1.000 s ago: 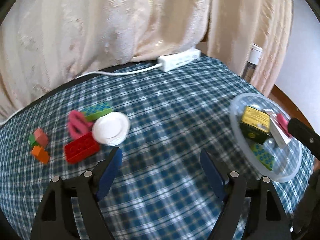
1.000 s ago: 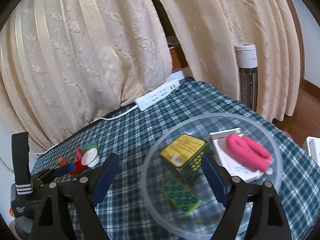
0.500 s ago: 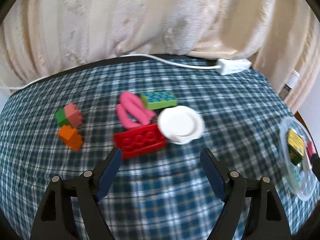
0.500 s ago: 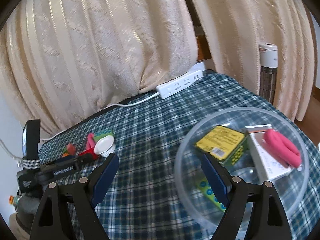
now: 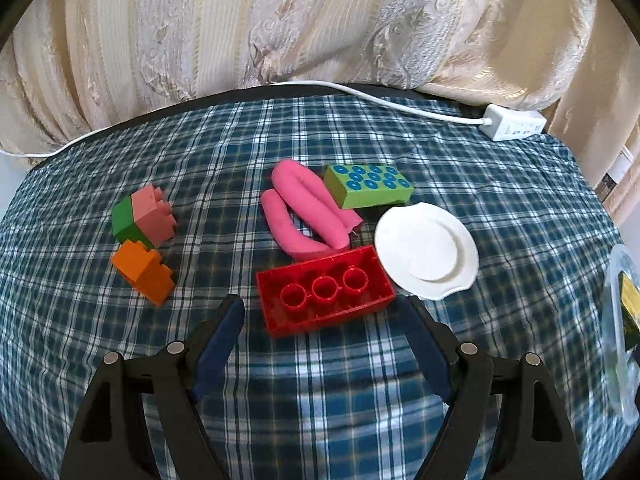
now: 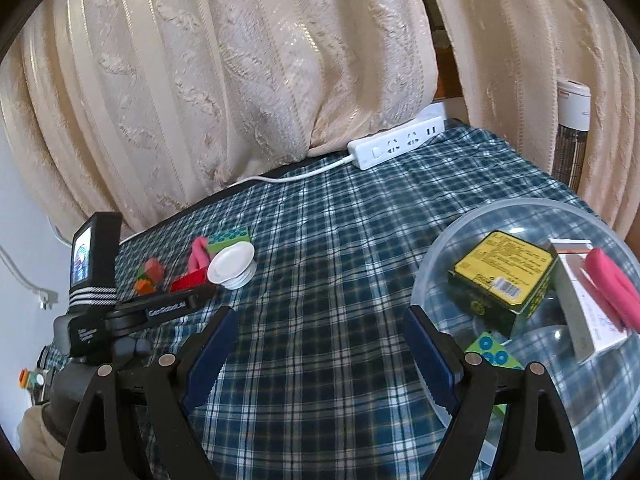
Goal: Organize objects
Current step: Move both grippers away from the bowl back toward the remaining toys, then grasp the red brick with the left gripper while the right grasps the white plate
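- Our left tool (image 5: 322, 312) hangs spread wide with nothing between its fingers, right over the red brick (image 5: 325, 292), which lies studs-down on the plaid tabletop (image 5: 460, 168).
- Just behind the red brick there's a pink fabric loop (image 5: 308, 212), with a green block with blue dots (image 5: 368, 185) touching its right end.
- A white dish (image 5: 426, 251) sits tipped against the red brick's right end.
- Off to the left are a pink-and-green brick (image 5: 144, 218) and an orange brick (image 5: 145, 272), close together.
- Our right tool (image 6: 320, 344) is also gaping and holds nothing, over bare cloth just left of the clear bowl (image 6: 436, 256).
- The bowl holds a yellow-topped box (image 6: 506, 262), a white box (image 6: 580, 308) with a pink piece (image 6: 612, 284) on it, and a green dotted block (image 6: 490, 350).
- A white power strip (image 6: 396, 142) lies at the far edge by the curtain (image 6: 240, 60).
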Tool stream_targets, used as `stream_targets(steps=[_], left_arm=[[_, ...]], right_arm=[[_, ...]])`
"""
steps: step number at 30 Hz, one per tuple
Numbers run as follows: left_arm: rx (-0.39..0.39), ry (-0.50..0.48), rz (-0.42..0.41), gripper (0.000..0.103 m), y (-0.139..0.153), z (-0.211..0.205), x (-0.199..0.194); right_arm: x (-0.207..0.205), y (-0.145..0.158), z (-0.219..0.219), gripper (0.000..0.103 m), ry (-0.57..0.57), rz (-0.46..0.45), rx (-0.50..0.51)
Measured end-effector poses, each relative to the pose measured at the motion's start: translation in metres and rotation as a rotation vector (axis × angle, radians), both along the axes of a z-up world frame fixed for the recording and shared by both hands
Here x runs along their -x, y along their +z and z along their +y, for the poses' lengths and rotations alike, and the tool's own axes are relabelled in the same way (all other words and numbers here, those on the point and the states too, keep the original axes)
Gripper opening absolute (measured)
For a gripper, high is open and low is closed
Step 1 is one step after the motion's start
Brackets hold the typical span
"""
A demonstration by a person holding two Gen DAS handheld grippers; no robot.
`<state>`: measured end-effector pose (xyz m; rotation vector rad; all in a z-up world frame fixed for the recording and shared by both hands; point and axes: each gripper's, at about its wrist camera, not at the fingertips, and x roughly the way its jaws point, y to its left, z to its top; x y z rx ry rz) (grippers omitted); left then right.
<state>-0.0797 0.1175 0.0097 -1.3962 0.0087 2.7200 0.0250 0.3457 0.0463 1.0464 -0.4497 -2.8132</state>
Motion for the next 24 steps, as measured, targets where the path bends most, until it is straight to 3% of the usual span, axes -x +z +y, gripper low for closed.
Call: stream_targets(steps=[14, 19, 24], left_arm=[[-0.004, 0.037, -0.011, 0.082, -0.008, -0.013, 0.011], [0.011, 0.028, -0.003, 0.065, -0.006, -0.020, 0.007], [0.022, 0.050, 0.018, 0.065, 0.002, -0.030, 0.003]], right_arm=[[0.028, -0.005, -0.033, 0.087, 0.096, -0.032, -0.067], [0.048, -0.013, -0.051, 0.087, 0.149, -0.067, -0.102], [0.063, -0.018, -0.068, 0.087, 0.194, -0.089, -0.131]])
